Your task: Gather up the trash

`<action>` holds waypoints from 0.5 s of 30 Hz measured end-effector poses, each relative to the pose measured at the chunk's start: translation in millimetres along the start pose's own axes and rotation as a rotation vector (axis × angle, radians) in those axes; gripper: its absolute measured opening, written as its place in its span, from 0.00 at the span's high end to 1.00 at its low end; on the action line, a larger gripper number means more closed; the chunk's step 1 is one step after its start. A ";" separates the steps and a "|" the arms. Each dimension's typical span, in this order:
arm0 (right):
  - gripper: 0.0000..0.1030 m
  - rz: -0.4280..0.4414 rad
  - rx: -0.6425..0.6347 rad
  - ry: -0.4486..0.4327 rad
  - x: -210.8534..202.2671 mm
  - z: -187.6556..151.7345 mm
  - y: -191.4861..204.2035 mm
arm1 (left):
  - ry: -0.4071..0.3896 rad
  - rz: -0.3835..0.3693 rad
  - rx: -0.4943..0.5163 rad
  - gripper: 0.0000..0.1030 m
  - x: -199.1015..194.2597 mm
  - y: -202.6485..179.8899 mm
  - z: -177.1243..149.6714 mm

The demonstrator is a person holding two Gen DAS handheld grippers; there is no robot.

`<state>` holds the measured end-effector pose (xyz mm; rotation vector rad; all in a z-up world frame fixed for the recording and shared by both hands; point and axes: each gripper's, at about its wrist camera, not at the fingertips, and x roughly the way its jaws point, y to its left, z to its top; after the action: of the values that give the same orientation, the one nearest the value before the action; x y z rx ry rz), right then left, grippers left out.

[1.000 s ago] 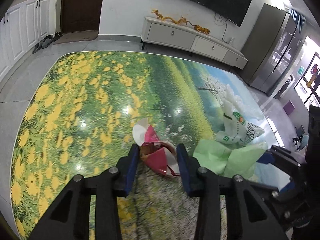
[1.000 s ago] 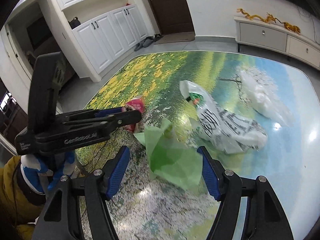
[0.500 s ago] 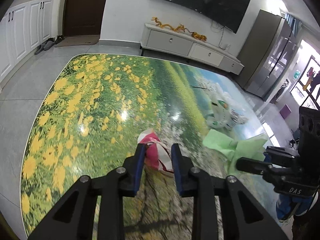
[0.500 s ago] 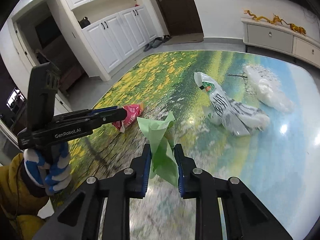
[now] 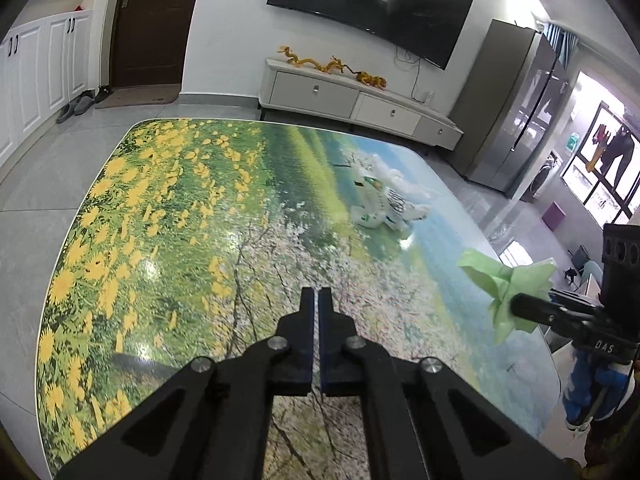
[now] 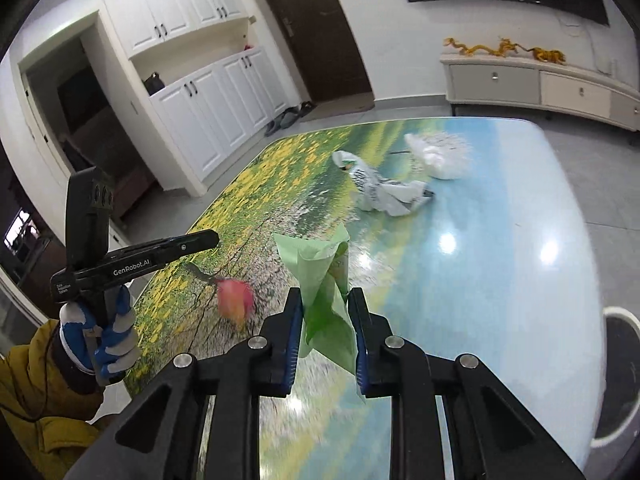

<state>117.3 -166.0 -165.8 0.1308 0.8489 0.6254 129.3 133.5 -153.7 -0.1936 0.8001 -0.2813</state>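
**Tongs status, both hands**

L tongs (image 5: 319,300): jaws nearly touching, nothing seen between them, above counter (image 5: 168,216). Pink wrapper (image 6: 235,300) blurred, below L tongs, apart from them; can't tell if resting on counter. R tongs (image 6: 325,312): clamped on green wrapper (image 6: 320,276), held off counter. Far side: printed white bag (image 6: 380,196) lying on counter, white plastic bag (image 6: 440,156) just beyond it.

A dark television (image 5: 370,8) hangs on the white wall above a low cabinet (image 5: 352,98). A brown door (image 5: 150,26) stands near white cupboards (image 6: 208,108). A grey fridge (image 5: 516,108) stands at right.
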 end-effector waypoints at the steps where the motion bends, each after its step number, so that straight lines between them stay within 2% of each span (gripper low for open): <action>1: 0.78 -0.004 0.005 -0.004 -4.6 -3.2 -0.7 | 0.004 -0.004 -0.001 0.99 -1.7 -0.7 -2.0; 8: 0.78 0.000 0.034 -0.036 -28.8 -21.9 -5.9 | 0.020 -0.058 0.023 0.94 -18.2 -8.4 -13.7; 9: 0.78 0.001 0.038 -0.041 -31.2 -24.2 -6.5 | 0.020 -0.069 0.035 0.86 -21.4 -12.5 -16.4; 10: 0.78 0.001 0.039 -0.045 -33.3 -26.1 -6.9 | 0.020 -0.083 0.048 0.63 -25.0 -18.4 -20.6; 12: 0.78 0.000 0.044 -0.053 -37.4 -28.8 -7.5 | 0.011 -0.092 0.066 0.42 -29.2 -26.3 -27.0; 15: 0.78 0.003 0.048 -0.061 -42.6 -31.7 -10.5 | 0.018 -0.095 0.115 0.42 -28.9 -41.5 -33.7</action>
<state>77.8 -202.8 -162.4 0.1941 0.8049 0.6013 78.3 101.4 -145.7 -0.1216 0.7915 -0.4179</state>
